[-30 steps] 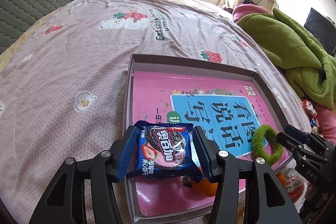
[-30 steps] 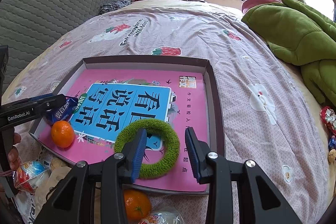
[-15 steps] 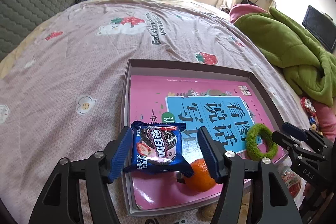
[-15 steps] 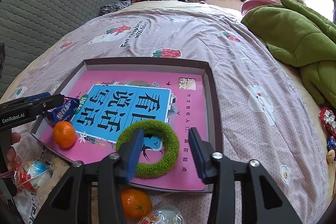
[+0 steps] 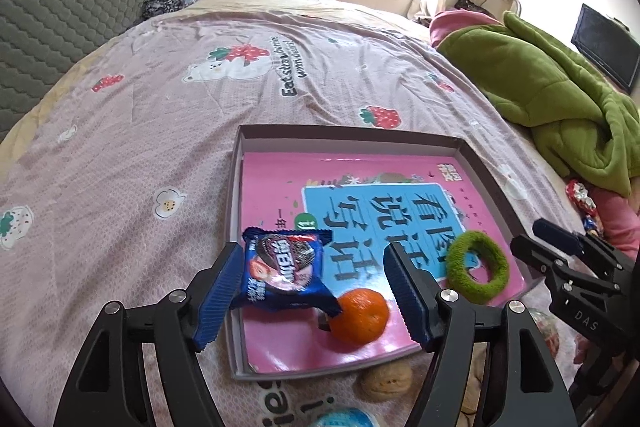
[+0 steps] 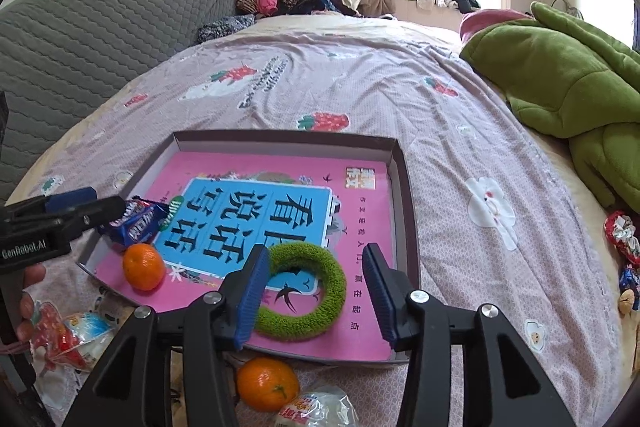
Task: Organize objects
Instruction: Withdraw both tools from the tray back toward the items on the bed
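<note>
A shallow box [image 5: 240, 147] [image 6: 404, 171] lies on the bed with a pink book [image 5: 360, 175] [image 6: 240, 171] in it. My left gripper [image 5: 316, 291] is open; a blue Oreo cookie pack [image 5: 284, 273] [image 6: 136, 221] lies between its fingers on the box's near left corner, next to an orange [image 5: 360, 315] [image 6: 143, 266]. A green fuzzy ring [image 5: 478, 267] [image 6: 304, 291] lies on the book. My right gripper [image 6: 316, 291] is open and empty above the ring.
Outside the box's near edge lie a second orange [image 6: 267, 383], a walnut [image 5: 387, 379], and wrapped snacks [image 6: 316, 411] [image 6: 68, 331]. A green blanket [image 5: 552, 99] [image 6: 560, 83] lies to the right. More sweets [image 6: 622, 235] lie at the right edge.
My left gripper has opened and let go of the cookie pack, which now rests in the box, and has drawn back. My right gripper has widened slightly over the ring.
</note>
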A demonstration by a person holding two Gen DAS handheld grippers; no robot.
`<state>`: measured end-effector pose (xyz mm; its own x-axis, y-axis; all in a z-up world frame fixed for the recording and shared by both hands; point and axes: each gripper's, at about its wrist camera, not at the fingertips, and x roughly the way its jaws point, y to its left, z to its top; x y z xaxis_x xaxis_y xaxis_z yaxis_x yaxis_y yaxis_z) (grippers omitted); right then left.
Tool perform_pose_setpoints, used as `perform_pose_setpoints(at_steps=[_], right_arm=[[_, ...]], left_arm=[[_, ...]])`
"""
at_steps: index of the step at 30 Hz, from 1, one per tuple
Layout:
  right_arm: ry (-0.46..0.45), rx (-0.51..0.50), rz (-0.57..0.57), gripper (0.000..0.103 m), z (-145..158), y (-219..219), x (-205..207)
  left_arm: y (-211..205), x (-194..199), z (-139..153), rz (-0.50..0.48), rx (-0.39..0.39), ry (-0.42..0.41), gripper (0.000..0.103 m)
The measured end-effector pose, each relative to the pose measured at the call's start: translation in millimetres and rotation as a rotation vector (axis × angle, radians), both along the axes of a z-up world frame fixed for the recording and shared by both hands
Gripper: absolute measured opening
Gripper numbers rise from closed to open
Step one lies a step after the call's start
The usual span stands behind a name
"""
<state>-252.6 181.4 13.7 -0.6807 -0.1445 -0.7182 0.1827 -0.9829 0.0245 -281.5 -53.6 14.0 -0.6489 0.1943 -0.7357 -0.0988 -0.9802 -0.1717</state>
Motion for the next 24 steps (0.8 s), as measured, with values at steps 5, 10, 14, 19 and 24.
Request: perform_pose_setpoints(at_steps=[5, 10, 14, 19, 24], right_arm=[[0.028, -0.009, 0.008, 0.049, 12.4, -0.6, 5.9], [0.048, -0.018, 0.01, 0.049, 22.0, -0.2, 13.0], [0.06, -0.026, 0.013, 0.049, 28.3, 0.8, 19.6], [0.075, -0.034, 0.018, 0.049, 35.7, 1.7, 27.3], [0.084, -0.038, 0.029, 0.049, 40.8, 0.3, 35.0]], left_arm=[[8.2, 13.0, 9.7, -0.014, -0.009, 0.016, 0.074], [13.0, 25.6, 16.8, -0.022, -0.01, 0.026, 0.074], [15.3, 36.3, 23.7, -0.023, -0.009, 0.038, 0.074], [19.1, 48.5, 30.1, -0.034, -0.003, 0.05, 0.074], [26.2, 61.1, 32.7, -0.048, -0.016, 0.056, 0.074]])
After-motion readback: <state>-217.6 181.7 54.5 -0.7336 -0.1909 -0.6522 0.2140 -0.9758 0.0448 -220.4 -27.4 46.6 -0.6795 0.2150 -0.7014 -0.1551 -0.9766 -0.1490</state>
